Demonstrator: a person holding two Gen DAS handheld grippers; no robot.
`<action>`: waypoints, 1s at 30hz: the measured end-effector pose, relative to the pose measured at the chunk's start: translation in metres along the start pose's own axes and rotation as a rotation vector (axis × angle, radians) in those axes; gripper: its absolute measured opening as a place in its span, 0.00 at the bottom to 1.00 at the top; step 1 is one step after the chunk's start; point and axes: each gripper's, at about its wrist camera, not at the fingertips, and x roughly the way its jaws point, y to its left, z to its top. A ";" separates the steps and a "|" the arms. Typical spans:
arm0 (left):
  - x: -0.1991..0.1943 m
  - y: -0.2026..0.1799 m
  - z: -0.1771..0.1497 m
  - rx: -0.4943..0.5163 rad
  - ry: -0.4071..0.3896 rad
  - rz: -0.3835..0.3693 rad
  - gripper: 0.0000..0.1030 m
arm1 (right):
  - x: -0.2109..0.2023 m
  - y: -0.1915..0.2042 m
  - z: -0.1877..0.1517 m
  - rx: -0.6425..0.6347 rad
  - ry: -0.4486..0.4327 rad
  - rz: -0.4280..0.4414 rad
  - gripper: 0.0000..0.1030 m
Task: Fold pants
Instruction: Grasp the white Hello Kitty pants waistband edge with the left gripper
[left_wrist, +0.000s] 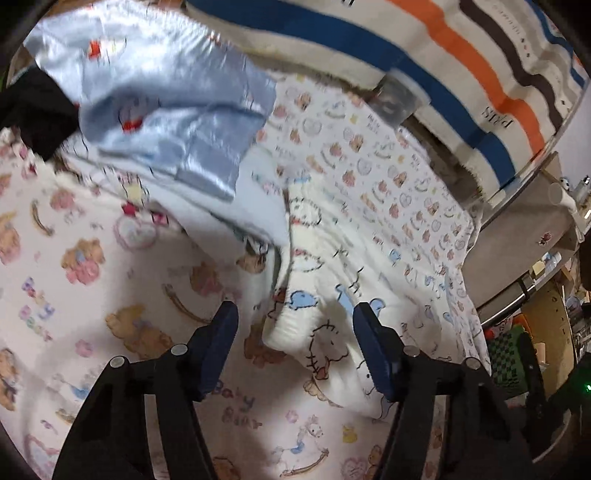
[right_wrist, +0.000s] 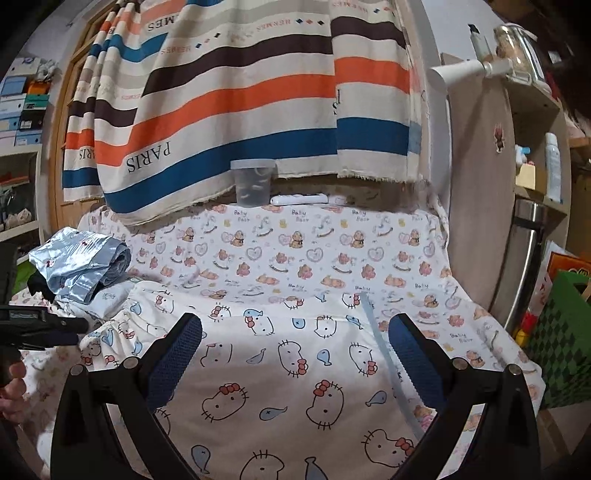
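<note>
"PARIS" striped curtain (right_wrist: 236, 110) hanging upper centre; "Baby Bear" sheet (right_wrist: 295, 240) lying under cat-print pants (right_wrist: 277, 369); both grippers (left_wrist: 295, 325) (right_wrist: 295, 343) hanging released

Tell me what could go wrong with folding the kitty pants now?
The open left gripper might pinch the teddy-bear sheet along with the kitty pants. A folded shiny blue garment sits close by and could get bumped. The pants' edge looks bunched, so the fold may come out crooked.
</note>
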 end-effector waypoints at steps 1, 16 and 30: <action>0.004 0.001 0.000 -0.006 0.011 -0.002 0.61 | -0.001 0.001 0.000 -0.002 -0.001 0.008 0.99; 0.011 -0.019 0.008 0.054 -0.016 0.035 0.19 | 0.012 0.003 -0.006 -0.017 0.054 0.023 0.90; -0.004 -0.084 0.008 0.264 -0.114 -0.022 0.17 | 0.013 -0.004 -0.003 0.045 0.065 0.065 0.90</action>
